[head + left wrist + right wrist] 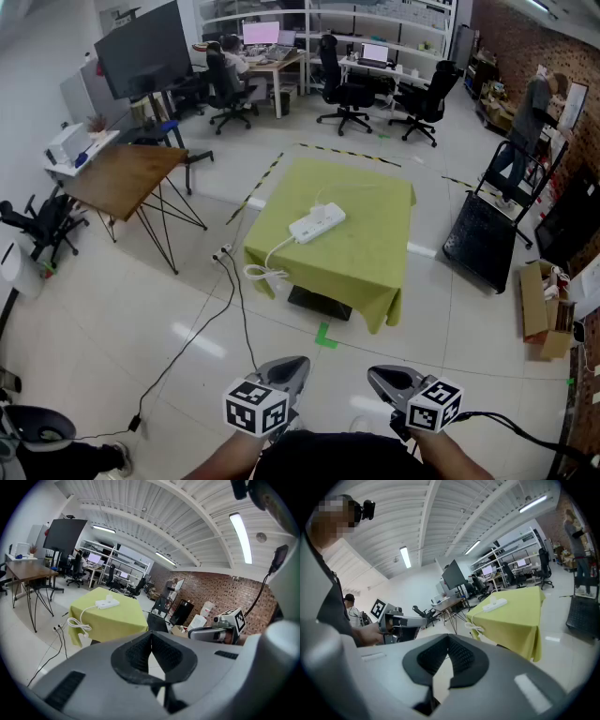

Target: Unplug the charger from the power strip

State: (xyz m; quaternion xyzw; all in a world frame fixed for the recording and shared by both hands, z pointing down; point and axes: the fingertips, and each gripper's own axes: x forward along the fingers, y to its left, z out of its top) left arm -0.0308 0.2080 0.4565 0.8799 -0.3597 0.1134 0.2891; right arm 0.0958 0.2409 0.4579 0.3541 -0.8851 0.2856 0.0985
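A white power strip point(317, 223) lies on a small table under a green cloth point(370, 262), with a white charger point(320, 209) plugged into its top. The strip's white cord point(265, 274) hangs coiled over the table's near left edge. Both grippers are low in the head view, far short of the table: my left gripper point(296, 362) and my right gripper point(374, 374), each shut and empty. The left gripper view looks past its shut jaws point(151, 637) at the strip point(107, 603). From the right gripper point(448, 641) the strip point(494, 604) is also distant.
A black cable point(225, 309) runs across the white floor left of the table. A wooden trestle table point(122, 178) stands at the left, a black cart point(483, 239) and cardboard boxes point(544, 309) at the right. A person point(534, 112) stands by the brick wall. Office chairs fill the back.
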